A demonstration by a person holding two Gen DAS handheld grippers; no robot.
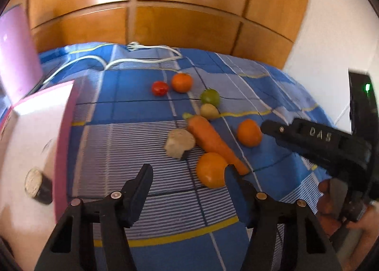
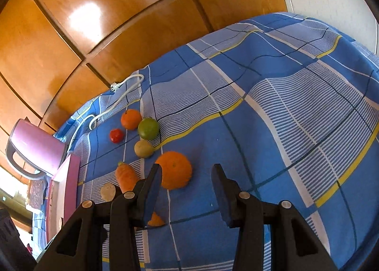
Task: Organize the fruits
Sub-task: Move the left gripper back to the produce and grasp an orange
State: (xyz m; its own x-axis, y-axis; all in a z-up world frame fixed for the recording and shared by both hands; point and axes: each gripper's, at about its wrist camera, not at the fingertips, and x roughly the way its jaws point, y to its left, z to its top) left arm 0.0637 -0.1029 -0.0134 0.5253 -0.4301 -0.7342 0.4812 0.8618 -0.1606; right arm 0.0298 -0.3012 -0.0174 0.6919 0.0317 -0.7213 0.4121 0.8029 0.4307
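Sitting in the pink box [image 1: 35, 133] is one round slice [image 1: 33, 182]; beside it, fruit covers the blue blanket [image 1: 132, 109]. Both grippers [image 1: 187, 176] [image 2: 187, 185] gape, holding nothing.

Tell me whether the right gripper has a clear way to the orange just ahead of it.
Probably yes. The right gripper is open, and the orange lies on the blue checked cloth just ahead, toward its left jaw. Nothing stands between them; the carrot lies off to the left.
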